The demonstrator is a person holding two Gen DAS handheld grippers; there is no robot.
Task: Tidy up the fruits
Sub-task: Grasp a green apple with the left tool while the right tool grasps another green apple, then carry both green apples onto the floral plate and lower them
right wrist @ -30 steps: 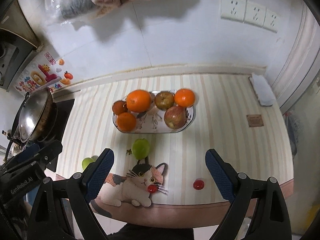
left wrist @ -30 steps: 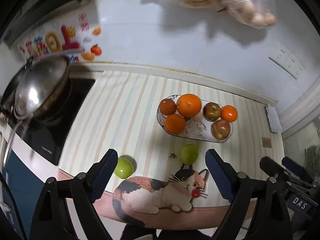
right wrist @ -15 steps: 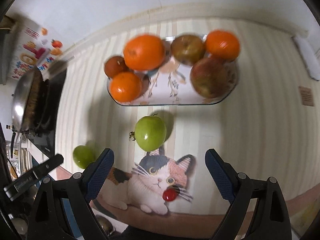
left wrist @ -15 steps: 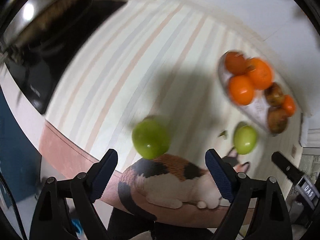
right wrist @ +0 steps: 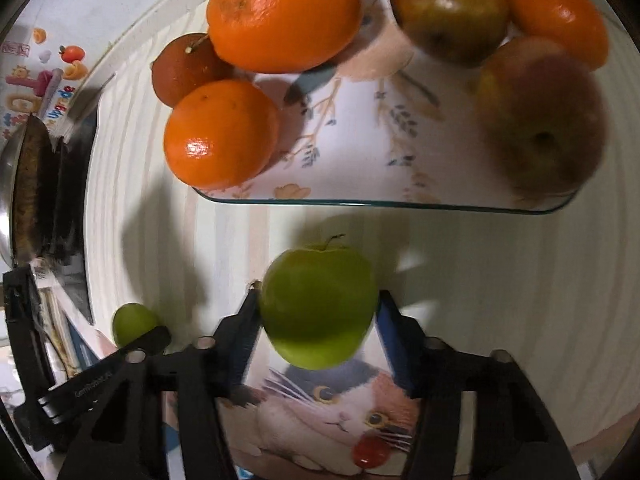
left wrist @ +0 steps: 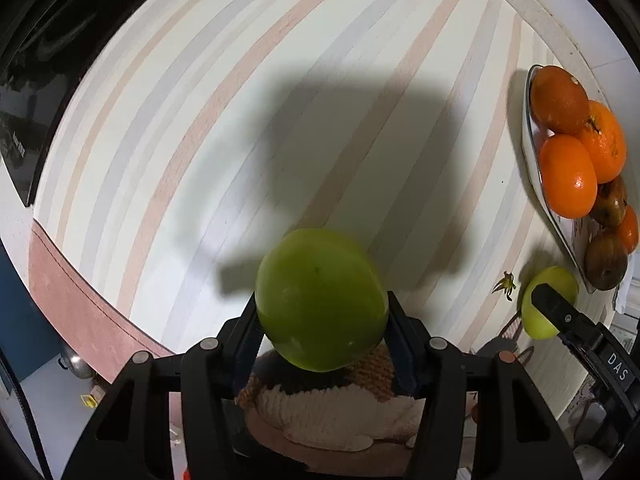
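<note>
My left gripper is shut on a green apple at the near edge of the striped counter, over the cat mat. My right gripper is shut on a second green apple, just in front of the glass fruit tray. The tray holds three oranges, a small orange at the far right and two brownish apples. Each view shows the other apple: at right in the left wrist view, at lower left in the right wrist view.
A black stove with a steel wok sits at the counter's left end. A small red tomato lies on the cat mat. A dried stem scrap lies near the tray. The counter's pink front edge is close below.
Both grippers have moved down and forward to the two green apples and closed on them; a second ago both were open and high above the counter.
</note>
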